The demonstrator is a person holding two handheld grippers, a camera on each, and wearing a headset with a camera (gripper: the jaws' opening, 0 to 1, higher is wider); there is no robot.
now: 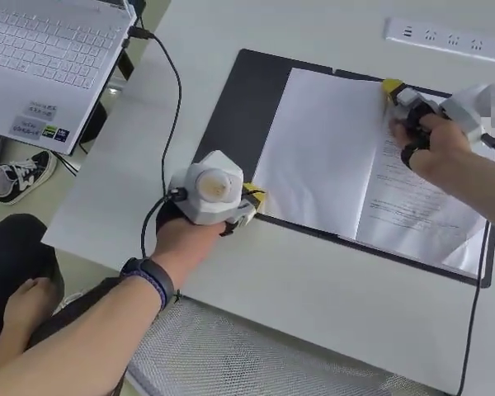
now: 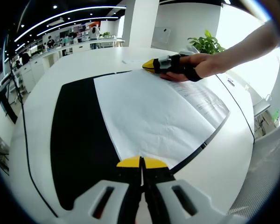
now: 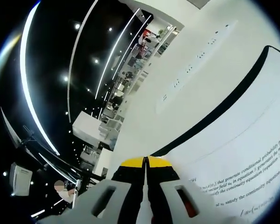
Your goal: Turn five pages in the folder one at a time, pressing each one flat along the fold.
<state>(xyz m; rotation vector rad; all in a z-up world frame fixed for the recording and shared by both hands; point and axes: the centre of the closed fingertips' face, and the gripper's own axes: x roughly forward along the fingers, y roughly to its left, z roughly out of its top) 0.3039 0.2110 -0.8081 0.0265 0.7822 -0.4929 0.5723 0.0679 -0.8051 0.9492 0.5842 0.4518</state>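
White page (image 3: 252, 154), words "continuity equation"

in the head view the laptop (image 1: 41, 58) at the far left is cut off by the top and left edges, and its stickers (image 1: 37, 120) are too small to read. the power strip (image 1: 450, 39) at the far right runs out past the right edge. the right hand (image 1: 433, 144) and forearm cover part of the right side of the folder (image 1: 239, 107) and of the printed page (image 1: 412, 198), whose print is too small to read. the jaws of the left gripper (image 1: 252, 196) are mostly hidden behind its own white body.
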